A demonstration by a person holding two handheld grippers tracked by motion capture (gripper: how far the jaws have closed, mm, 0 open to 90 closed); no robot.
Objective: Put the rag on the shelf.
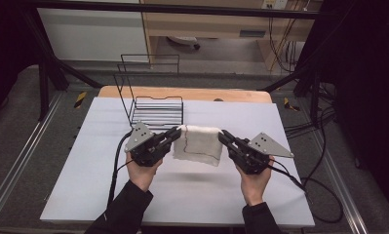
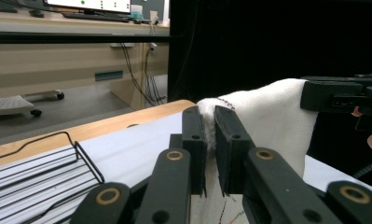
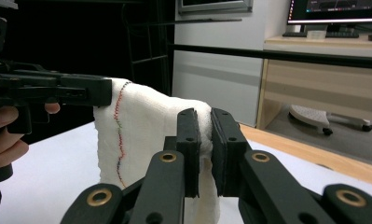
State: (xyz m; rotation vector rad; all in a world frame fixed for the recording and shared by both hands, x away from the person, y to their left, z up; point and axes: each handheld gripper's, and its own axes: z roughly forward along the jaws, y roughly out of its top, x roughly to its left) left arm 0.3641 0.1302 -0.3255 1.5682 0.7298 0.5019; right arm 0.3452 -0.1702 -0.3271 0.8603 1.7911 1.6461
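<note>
- Two pairs of jaws pressed together, each pinching one top corner of a white cloth (image 1: pixel 200 143).
- Left gripper (image 1: pixel 174 134) clamped on the cloth's left corner; in the left gripper view (image 2: pixel 210 140) fabric bunched tight between the pads.
- Right gripper (image 1: pixel 224 137) clamped on the opposite corner; in the right gripper view (image 3: pixel 205 149) white weave squeezed between the pads.
- Cloth stretched between both grippers, held above the surface, lower edge hanging free; dark stitched line running down across the fabric.
- Faint shadow cast on the white surface (image 1: pixel 85 170) under the cloth.
- Black wire rack (image 1: pixel 155 109) just behind the cloth, standing on the surface toward its far edge.
- Hands and dark sleeves entering from the near side, cables trailing from each gripper.
</note>
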